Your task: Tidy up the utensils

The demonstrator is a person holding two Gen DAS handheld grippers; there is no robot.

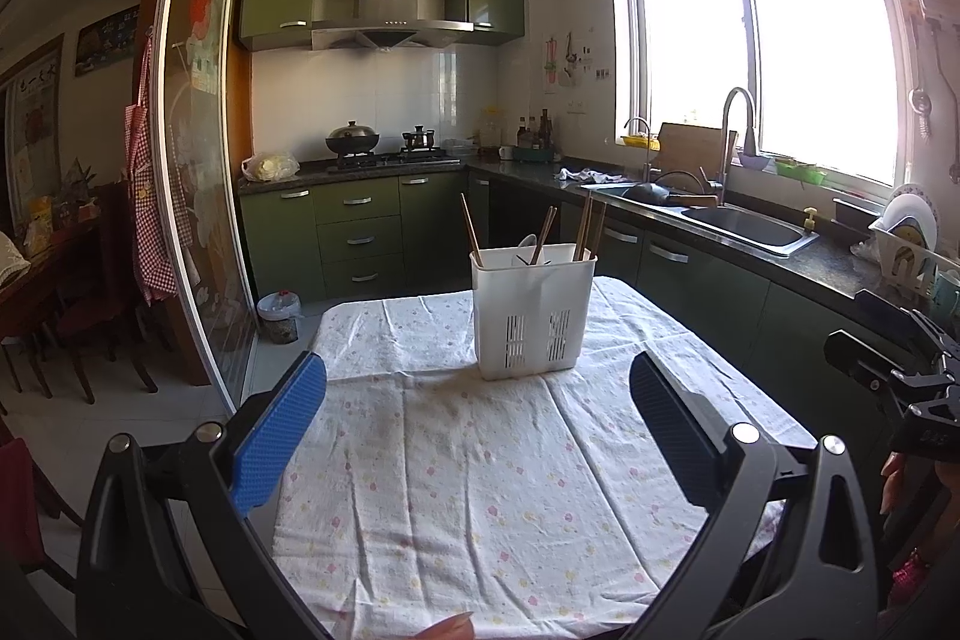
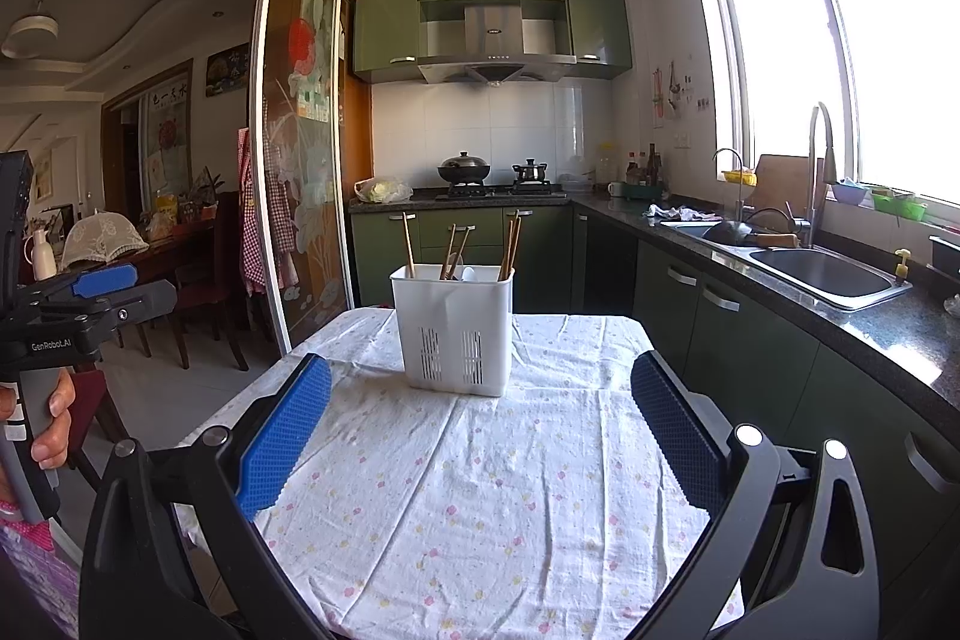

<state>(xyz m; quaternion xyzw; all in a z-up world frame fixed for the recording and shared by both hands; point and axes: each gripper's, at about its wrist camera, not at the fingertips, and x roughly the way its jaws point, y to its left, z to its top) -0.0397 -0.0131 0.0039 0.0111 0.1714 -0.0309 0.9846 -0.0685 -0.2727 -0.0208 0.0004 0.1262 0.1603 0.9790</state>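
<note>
Kitchen scene seen from both wrist cameras. A white plastic utensil holder (image 1: 531, 313) stands upright on the far half of a tabletop (image 1: 480, 490) covered with a flower-printed cloth; its lower front wall is slotted, and it appears divided into compartments. Wooden chopsticks (image 1: 470, 231) lean out of the top in three loose groups — one at the left, a pair near the middle, several at the right — and the pale bowl of a spoon (image 1: 528, 244) shows just above the rim beside the middle pair. The left tongs (image 1: 477, 400) are released, their blue-padded fingers (image 1: 279, 439) spread wide over the near part of the cloth, well apart from the holder and holding nothing. The right tongs (image 2: 480, 403) are likewise spread wide and empty, aimed at the same holder from slightly further right. Each device appears at the edge of the other's view: the right one at the right margin of the left view, and the left one at the left margin of the right view, gripped by a hand (image 2: 51, 418) around its handle. Behind the tabletop run green cabinets (image 1: 354, 235), a hob carrying a lidded wok (image 1: 353, 137), and (along the window side) a dark counter with a steel sink (image 1: 744, 223) and tall faucet (image 1: 737, 130). A dish rack (image 1: 906, 244) with plates sits at the far right.
</note>
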